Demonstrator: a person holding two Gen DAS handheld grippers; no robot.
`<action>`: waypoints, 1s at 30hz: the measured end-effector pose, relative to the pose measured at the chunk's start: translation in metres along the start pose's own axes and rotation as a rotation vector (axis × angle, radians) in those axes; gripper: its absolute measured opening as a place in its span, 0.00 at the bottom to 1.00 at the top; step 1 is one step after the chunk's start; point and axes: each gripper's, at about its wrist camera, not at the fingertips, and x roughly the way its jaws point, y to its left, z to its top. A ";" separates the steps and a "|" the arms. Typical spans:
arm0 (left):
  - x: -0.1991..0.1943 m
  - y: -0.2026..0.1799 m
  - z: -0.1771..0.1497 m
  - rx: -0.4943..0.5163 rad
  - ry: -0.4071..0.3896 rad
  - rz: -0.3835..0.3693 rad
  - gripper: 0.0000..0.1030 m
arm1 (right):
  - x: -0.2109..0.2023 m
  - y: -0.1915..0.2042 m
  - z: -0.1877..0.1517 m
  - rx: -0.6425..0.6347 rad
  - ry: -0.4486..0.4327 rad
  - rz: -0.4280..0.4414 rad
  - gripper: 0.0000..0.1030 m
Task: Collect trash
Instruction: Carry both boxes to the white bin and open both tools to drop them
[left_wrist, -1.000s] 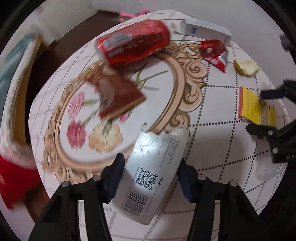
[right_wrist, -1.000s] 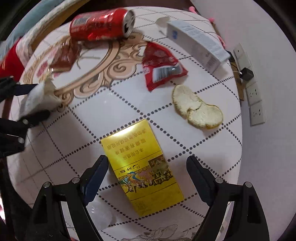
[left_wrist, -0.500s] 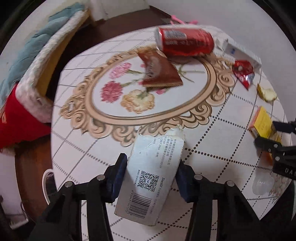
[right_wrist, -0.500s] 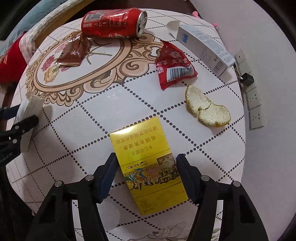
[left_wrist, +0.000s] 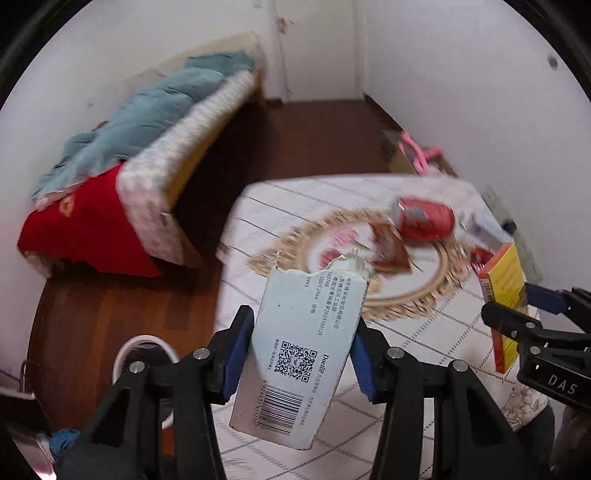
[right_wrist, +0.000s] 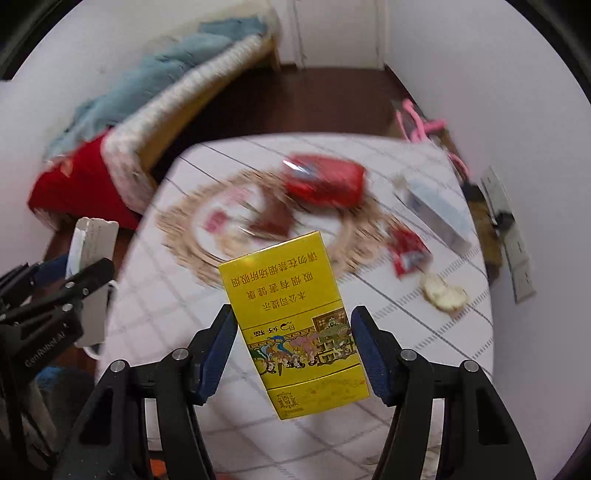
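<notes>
The left gripper (left_wrist: 301, 354) is clamped on the torn white box (left_wrist: 303, 343), long axis pointing forward along the fingers. The right gripper (right_wrist: 291, 347) is clamped on the yellow box (right_wrist: 295, 321) the same way, both lifted above the table (right_wrist: 424, 354), the white bin (left_wrist: 147, 341) nearest the left one.

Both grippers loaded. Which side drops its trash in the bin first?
Left, probably. The left gripper grips the torn white box beside the white-rimmed bin; the right gripper, with the yellow pack, hangs over the table.

patterned table (right_wrist: 177, 310), bed (left_wrist: 207, 122), blue blanket (left_wrist: 147, 122)
</notes>
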 end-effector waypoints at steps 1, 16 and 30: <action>-0.007 0.013 0.001 -0.017 -0.014 0.012 0.45 | -0.006 0.012 0.006 -0.010 -0.017 0.014 0.63; -0.037 0.234 -0.054 -0.326 -0.016 0.206 0.45 | 0.007 0.249 0.028 -0.232 -0.039 0.287 0.63; 0.110 0.413 -0.149 -0.729 0.294 -0.018 0.45 | 0.193 0.434 -0.002 -0.289 0.300 0.381 0.62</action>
